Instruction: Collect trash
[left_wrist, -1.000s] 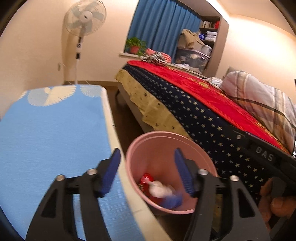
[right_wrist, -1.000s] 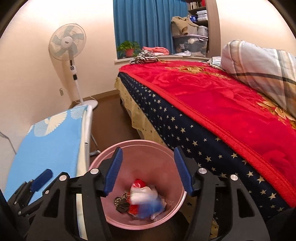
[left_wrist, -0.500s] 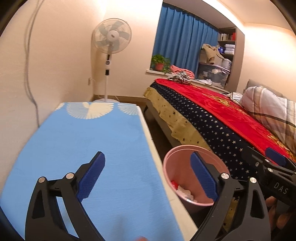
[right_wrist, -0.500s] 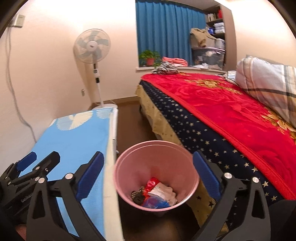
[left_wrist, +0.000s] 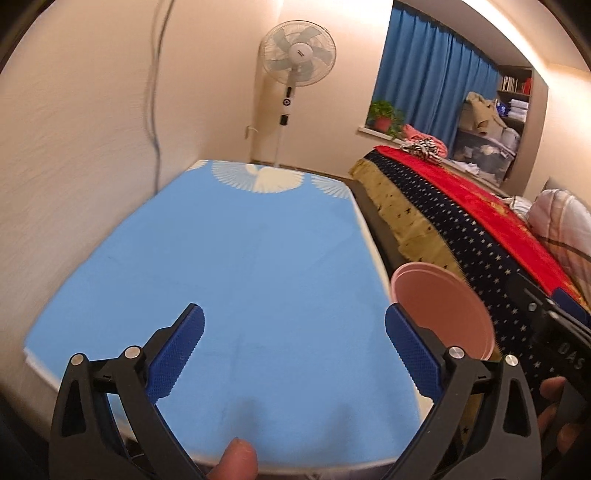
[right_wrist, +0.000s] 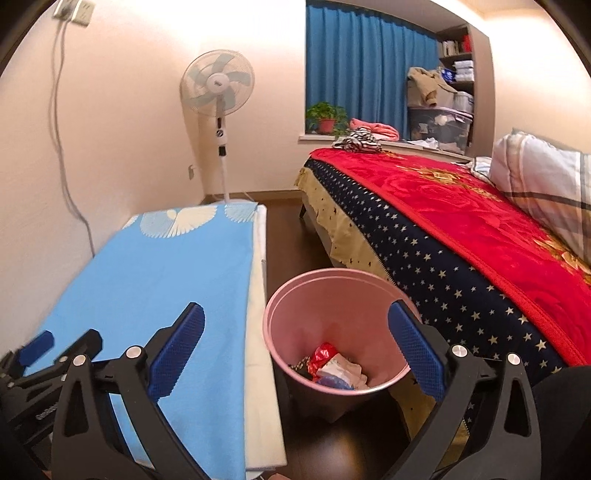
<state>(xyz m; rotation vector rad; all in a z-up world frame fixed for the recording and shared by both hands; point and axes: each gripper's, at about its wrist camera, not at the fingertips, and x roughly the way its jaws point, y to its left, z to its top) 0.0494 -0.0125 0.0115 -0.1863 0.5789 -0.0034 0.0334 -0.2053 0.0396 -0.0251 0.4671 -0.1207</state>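
Between tabletop and bed: a pink bin (right_wrist: 334, 332) stands on the dark floor (right_wrist: 280, 229), just beside the tabletop's white edge and close to the bed's starred side.
Bin contents: crumpled trash (right_wrist: 332, 367) lies at the bottom, with a red wrapper, white paper and a blue scrap; a dark piece beside them is too small to tell.
Left tool (left_wrist: 291, 350): its jaws are opening and stand far apart, with nothing between the blue pads; only bare blue cloth shows in the gap.
Left tool's place: over the near part of the tabletop (left_wrist: 240, 258), with the bin's rim showing past its right finger.
Right tool (right_wrist: 295, 354): jaws spread wide, holding nothing; the bin's mouth sits in the gap, nearer the right finger.
Right tool's place: above and short of the bin, pointing down into it at a slant.
Tabletop: covered by a light blue cloth with white fan-shaped prints at the far end.
Bed (right_wrist: 461, 229): a red blanket over a dark cover with stars, and a plaid pillow (right_wrist: 546, 184) at the right.
Person: a fingertip (left_wrist: 234, 459) shows at the lower edge of the left view; a hand (left_wrist: 554, 406) grips the other tool's body at the right.
Far wall: a standing fan (right_wrist: 218, 88), blue curtains (right_wrist: 369, 70) and a potted plant (right_wrist: 327, 118) on the sill.
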